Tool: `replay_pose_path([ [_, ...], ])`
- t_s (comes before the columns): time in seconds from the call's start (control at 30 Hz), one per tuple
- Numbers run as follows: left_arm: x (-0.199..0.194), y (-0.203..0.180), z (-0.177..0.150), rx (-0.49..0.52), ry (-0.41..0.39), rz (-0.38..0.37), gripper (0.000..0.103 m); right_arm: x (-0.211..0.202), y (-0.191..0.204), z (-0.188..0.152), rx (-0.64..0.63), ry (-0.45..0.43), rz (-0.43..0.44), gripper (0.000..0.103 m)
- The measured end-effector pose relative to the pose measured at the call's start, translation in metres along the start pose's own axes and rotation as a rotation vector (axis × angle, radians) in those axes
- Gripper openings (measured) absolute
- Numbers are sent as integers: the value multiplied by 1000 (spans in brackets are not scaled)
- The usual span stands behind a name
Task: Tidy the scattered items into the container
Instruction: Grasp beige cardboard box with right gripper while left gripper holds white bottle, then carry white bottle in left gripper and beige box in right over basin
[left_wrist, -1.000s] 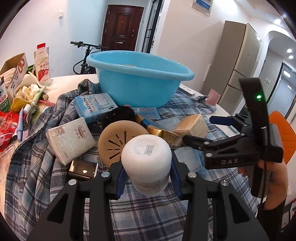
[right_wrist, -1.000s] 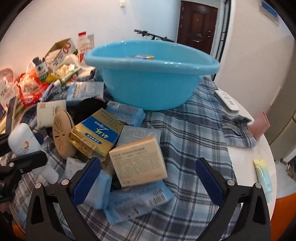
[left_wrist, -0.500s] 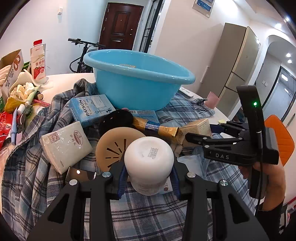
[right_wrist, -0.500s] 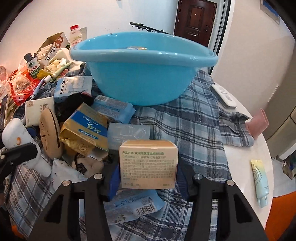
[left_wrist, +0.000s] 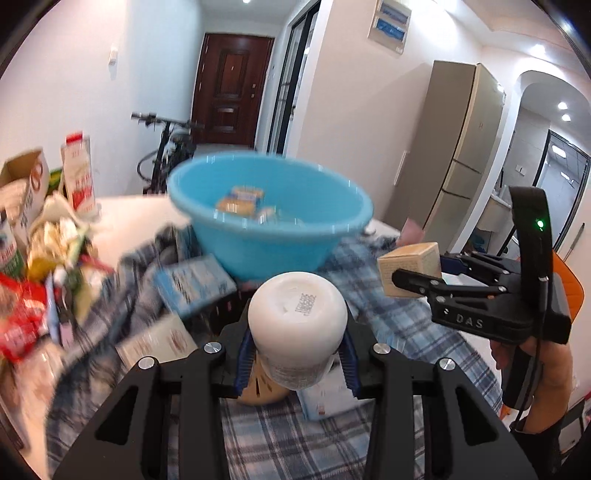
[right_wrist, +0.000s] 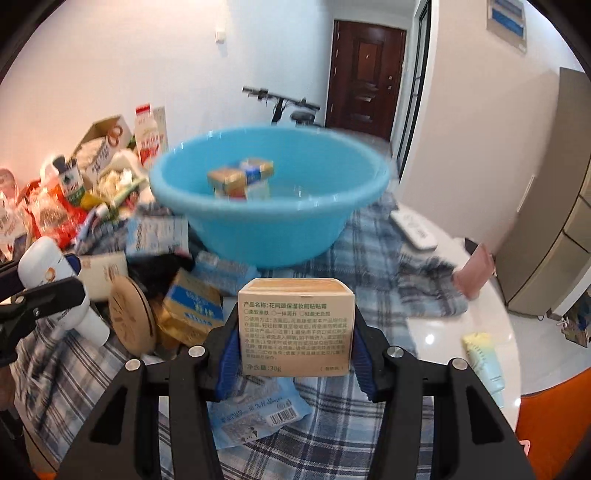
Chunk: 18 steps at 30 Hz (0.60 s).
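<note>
A light blue basin stands on a plaid cloth, with a few small packs inside; it also shows in the right wrist view. My left gripper is shut on a white bottle, held above the cloth in front of the basin. My right gripper is shut on a tan carton, raised above the cloth near the basin. The carton and the right gripper show at the right of the left wrist view. The white bottle shows at the left of the right wrist view.
Scattered items lie on the plaid cloth: a round wooden disc, a gold-and-blue pack, blue packets. Cartons and snack bags crowd the left. A remote, pink object and tube lie at right.
Both grippers have lifted their loads off the cloth toward the basin. The right gripper closed on the tan carton about half a second ago and has raised it since.
</note>
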<state>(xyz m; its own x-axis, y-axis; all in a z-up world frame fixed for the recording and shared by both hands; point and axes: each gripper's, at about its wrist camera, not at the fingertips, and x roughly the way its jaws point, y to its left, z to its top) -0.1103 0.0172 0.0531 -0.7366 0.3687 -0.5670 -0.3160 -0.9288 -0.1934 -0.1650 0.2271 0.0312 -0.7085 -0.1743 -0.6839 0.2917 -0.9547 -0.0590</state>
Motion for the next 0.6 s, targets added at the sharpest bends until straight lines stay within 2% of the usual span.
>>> replay_pose_path([
  [0.33, -24, 0, 92, 71, -154, 45, 38, -47, 10, 77, -21, -157, -14, 54],
  [0.6, -6, 19, 145, 90, -215, 90, 38, -60, 16, 149, -9, -281, 9, 54],
])
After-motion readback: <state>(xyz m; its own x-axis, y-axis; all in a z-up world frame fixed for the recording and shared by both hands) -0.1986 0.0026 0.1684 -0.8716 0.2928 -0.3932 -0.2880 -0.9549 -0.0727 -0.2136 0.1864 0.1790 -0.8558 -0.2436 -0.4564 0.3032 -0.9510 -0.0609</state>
